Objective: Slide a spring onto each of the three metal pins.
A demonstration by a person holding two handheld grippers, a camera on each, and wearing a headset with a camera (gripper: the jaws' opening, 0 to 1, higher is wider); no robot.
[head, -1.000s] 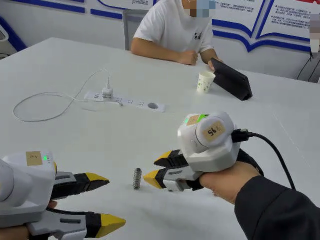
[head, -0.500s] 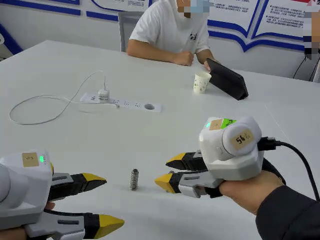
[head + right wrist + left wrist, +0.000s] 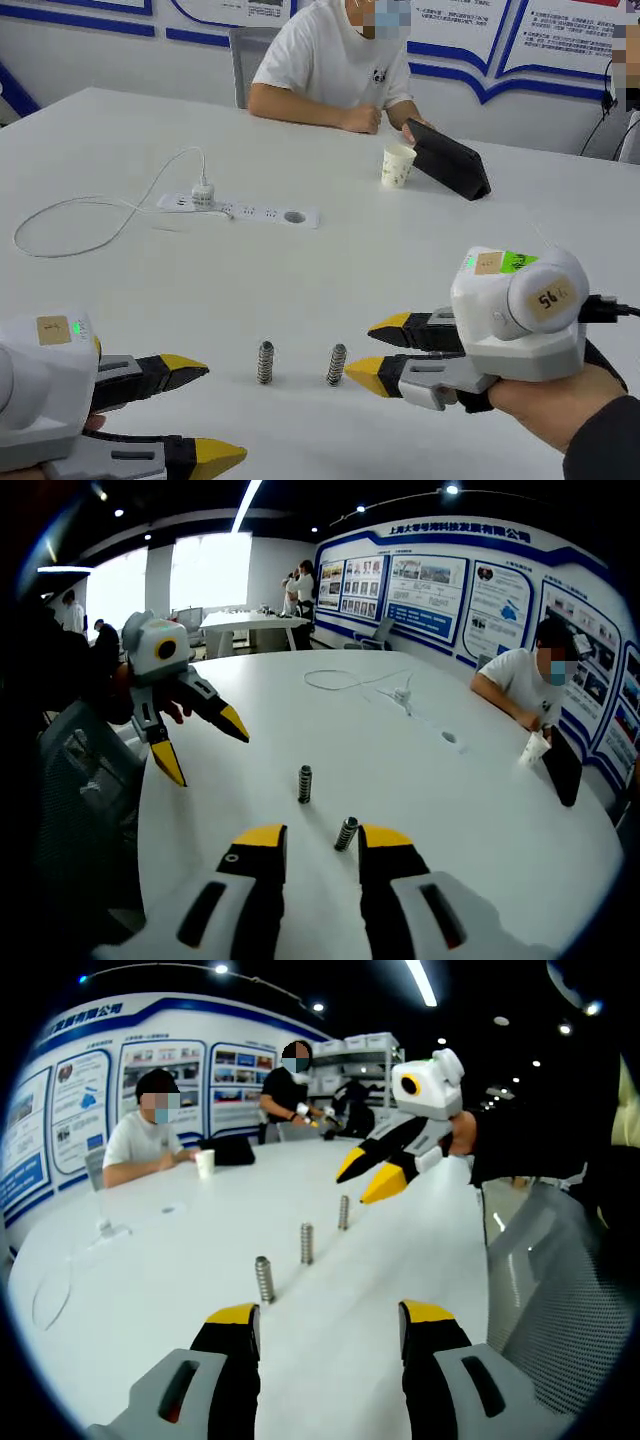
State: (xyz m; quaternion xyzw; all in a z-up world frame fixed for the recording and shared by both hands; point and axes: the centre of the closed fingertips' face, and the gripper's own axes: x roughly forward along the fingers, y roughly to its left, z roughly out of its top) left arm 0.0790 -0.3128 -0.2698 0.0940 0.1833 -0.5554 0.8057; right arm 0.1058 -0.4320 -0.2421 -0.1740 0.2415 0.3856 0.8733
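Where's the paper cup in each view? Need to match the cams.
Head view: cup at upper middle, on the table's far side, just left of the tablet.
Left gripper view: cup at upper left, between the seated person and the tablet.
Right gripper view: cup near the right edge, below the person.
Shared landmark: the seated person in the white shirt, next to the cup in all three.

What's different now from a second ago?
The right gripper pulled back to the person's right, away from the first spring, jaws open and empty. A second spring now shows by its tips. The first spring stayed standing; the left gripper stayed open.
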